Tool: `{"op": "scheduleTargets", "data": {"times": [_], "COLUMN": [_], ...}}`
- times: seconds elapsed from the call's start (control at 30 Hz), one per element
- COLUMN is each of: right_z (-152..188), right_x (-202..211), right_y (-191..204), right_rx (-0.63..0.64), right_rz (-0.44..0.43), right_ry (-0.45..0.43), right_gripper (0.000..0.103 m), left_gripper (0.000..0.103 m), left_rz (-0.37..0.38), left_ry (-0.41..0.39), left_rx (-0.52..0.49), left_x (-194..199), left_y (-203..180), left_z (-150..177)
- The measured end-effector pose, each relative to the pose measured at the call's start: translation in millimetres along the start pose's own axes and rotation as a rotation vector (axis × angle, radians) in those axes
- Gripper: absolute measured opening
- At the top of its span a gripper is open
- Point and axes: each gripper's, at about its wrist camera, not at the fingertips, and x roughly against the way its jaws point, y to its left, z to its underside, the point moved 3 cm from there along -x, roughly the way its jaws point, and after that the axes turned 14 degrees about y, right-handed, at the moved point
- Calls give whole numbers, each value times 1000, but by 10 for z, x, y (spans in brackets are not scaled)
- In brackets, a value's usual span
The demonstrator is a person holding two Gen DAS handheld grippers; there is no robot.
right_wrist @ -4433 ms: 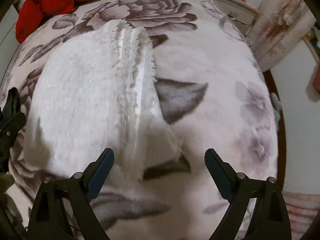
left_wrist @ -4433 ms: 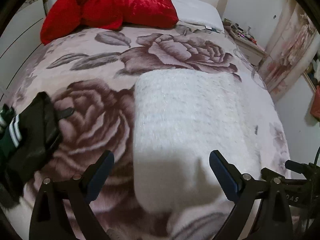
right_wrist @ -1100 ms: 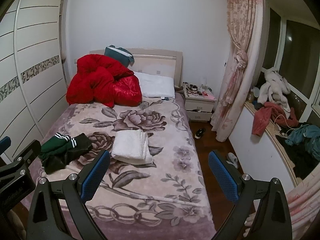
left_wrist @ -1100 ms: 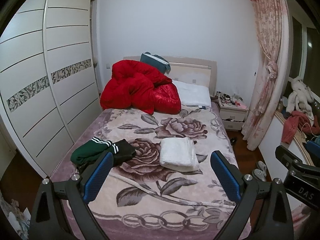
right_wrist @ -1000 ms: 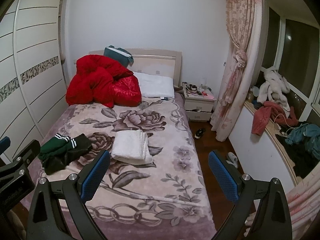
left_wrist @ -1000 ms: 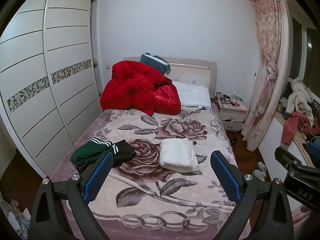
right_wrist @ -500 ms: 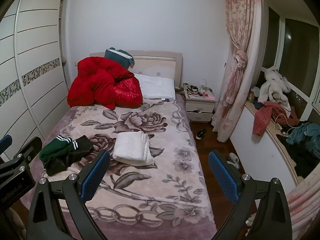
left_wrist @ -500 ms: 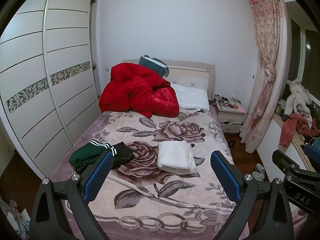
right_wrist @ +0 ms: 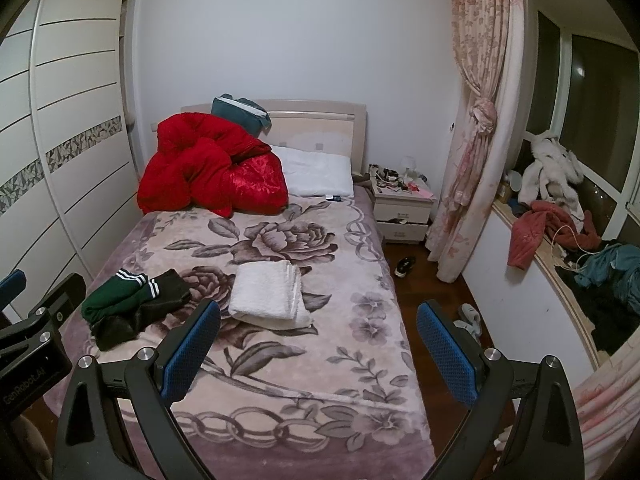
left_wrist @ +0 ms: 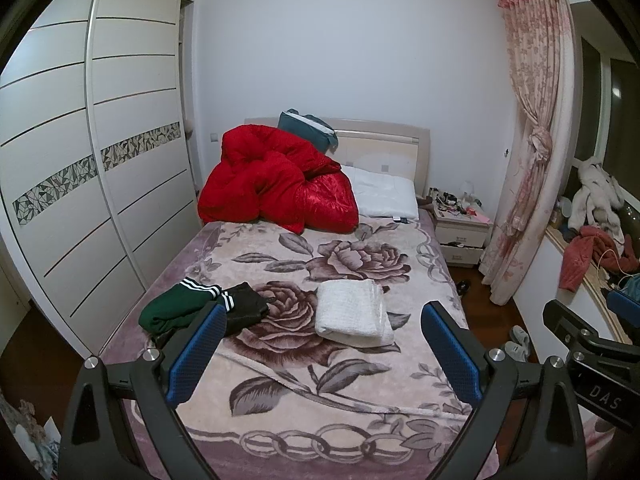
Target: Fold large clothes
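Note:
A folded white fluffy garment [left_wrist: 352, 309] lies in the middle of the bed [left_wrist: 304, 412]; it also shows in the right wrist view [right_wrist: 269, 294]. A crumpled green garment with white stripes on a black one [left_wrist: 192, 307] lies to its left, also in the right wrist view [right_wrist: 132, 300]. My left gripper [left_wrist: 322, 354] is open and empty, held back from the foot of the bed. My right gripper [right_wrist: 318, 350] is open and empty, beside the left one, far from the clothes.
A red quilt [left_wrist: 276, 184] and a white pillow [left_wrist: 384, 194] lie at the head of the bed. A wardrobe [left_wrist: 80, 184] stands left. A nightstand [right_wrist: 402, 210], curtain [right_wrist: 476, 128], shoes on the floor [right_wrist: 405, 266] and a cluttered windowsill [right_wrist: 568, 232] are right.
Both grippers pulled far back from the white garment, from right over it to a view of the whole room. In the last second they drifted only slightly.

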Motion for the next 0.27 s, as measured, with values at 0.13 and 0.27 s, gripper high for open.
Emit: {"op": "scheduleTargets", "data": {"times": [0.13,0.27], "right_z": [-10,3], "right_x": [-19,-22], "right_y": [57,82], "right_rx": [-1,-1], "right_rz": [-1,-1], "right_ry": [1,1], "right_gripper": [100,100], "left_gripper": [100,100], "left_rz": [-3,-7], "left_ry": [1,-1], "left_rx": [1,1], "left_x": [16,42], "left_y": [9,20], "left_z": [29,69]}}
